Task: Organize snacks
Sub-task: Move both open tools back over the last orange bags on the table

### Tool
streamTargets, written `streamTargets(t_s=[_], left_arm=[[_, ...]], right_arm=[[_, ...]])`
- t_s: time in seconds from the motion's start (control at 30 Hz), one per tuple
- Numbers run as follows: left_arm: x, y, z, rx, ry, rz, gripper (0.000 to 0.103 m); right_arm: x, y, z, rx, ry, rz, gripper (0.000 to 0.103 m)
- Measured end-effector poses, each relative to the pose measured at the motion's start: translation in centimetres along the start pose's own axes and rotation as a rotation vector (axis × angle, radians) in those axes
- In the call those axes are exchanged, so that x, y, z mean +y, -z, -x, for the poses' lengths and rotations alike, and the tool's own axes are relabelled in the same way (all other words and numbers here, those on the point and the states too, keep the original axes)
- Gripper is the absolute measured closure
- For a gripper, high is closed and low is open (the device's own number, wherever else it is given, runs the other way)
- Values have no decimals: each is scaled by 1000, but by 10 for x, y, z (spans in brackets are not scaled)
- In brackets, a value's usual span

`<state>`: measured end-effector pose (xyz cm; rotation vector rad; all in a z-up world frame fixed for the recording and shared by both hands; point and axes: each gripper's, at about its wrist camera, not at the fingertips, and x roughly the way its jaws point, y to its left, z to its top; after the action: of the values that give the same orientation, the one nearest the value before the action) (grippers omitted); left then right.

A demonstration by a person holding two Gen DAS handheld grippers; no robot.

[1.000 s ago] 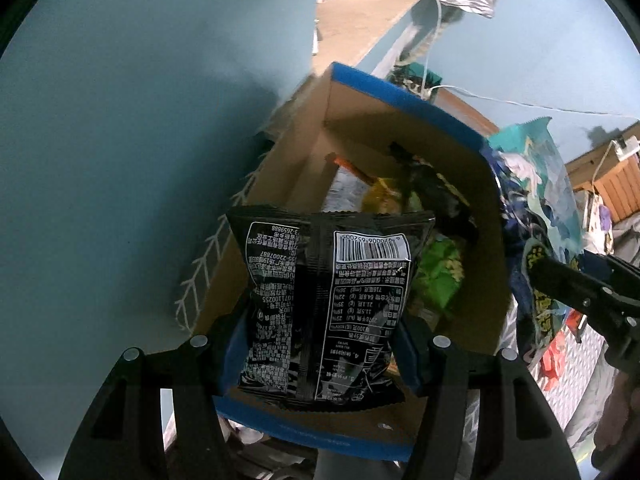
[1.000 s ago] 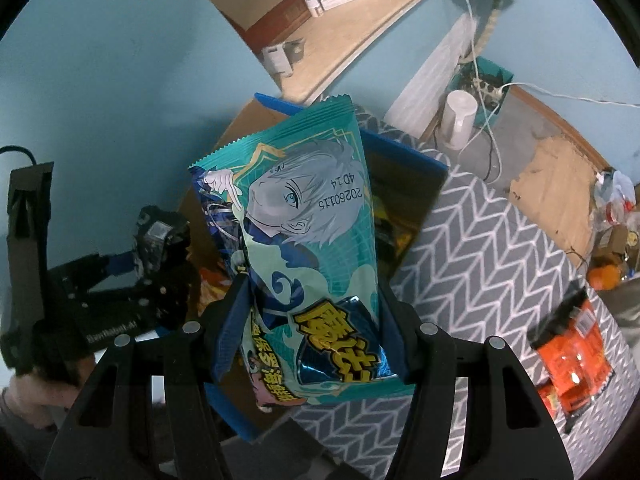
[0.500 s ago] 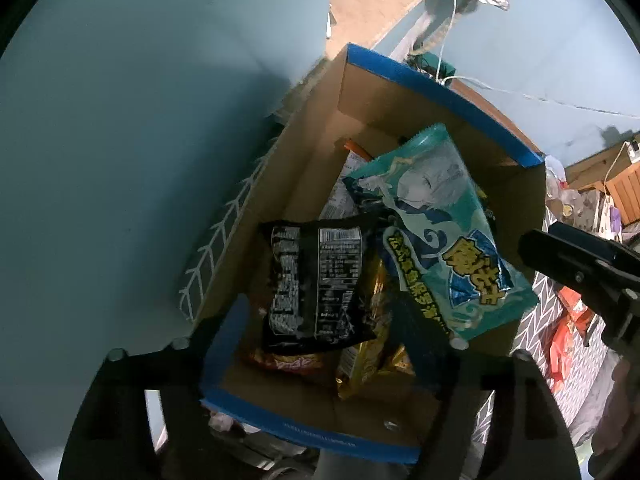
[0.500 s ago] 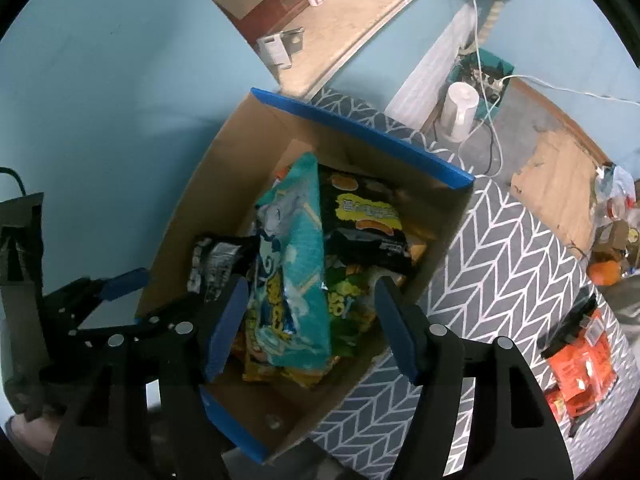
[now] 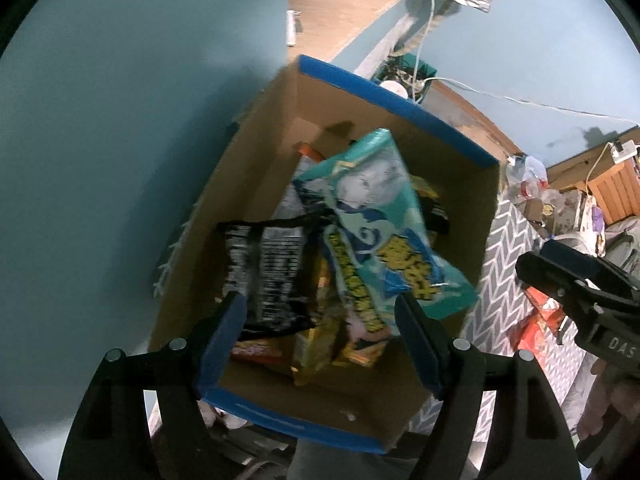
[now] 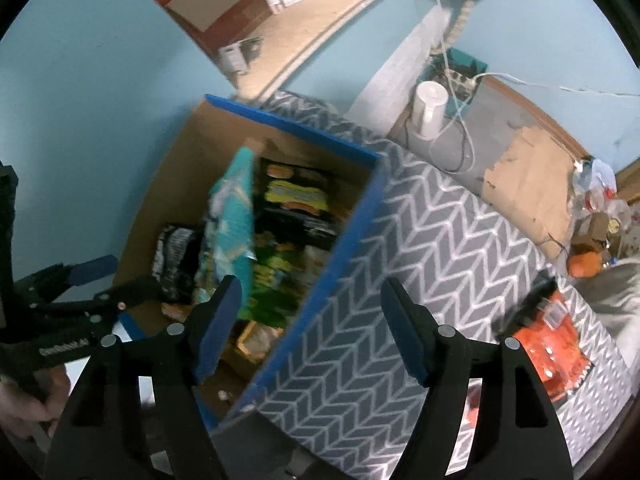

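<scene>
- Snacks lie heaped in the cardboard box point(image 5: 280, 128), which has a blue rim; the teal packet point(image 5: 380, 216) leans on top toward the box's right wall, and the black packet point(image 5: 268, 276) rests against the pile on the left side, both lying free
- Left gripper point(image 5: 320, 340) hangs straight down over the near edge of the box with its jaws spread and nothing between them, a pose that reads as a drop just made from above so the packet lands inside
- Right gripper point(image 6: 310, 328) sits over the box's near right corner; its jaws are opening and no packet is between them, only the box rim and cloth far below
- Dropping from above, not pushing in, likely suits these light, crinkly bags, which settle loosely on their own
- Orange packet point(image 6: 556, 352) lies out on the cloth, well apart from the box toward the right edge, so I judge the sorting unfinished
- Box stands on a grey chevron-patterned cloth point(image 6: 440, 240), close against a pale blue wall point(image 5: 120, 160)
- Beyond it a wooden shelf point(image 6: 320, 28) carries small boxes, and white cables run to a white cylinder point(image 6: 430, 108) on the floor; the room looks cluttered
</scene>
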<state>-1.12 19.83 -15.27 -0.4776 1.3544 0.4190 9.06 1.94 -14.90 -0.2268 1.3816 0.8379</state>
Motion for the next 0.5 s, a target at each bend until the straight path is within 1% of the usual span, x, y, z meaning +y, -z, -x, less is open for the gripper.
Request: streamTargets(t_s=[0.2, 0.33, 0.5], left_arm=[[-28, -2, 0, 10, 22, -39, 25], [-48, -4, 0, 21, 20, -77, 25], [-74, -4, 1, 20, 19, -108, 25]], right_arm=[[-31, 9, 13, 4, 32, -12, 30], [-53, 15, 21, 4, 48, -26, 30], [-82, 26, 33, 3, 68, -50, 26]])
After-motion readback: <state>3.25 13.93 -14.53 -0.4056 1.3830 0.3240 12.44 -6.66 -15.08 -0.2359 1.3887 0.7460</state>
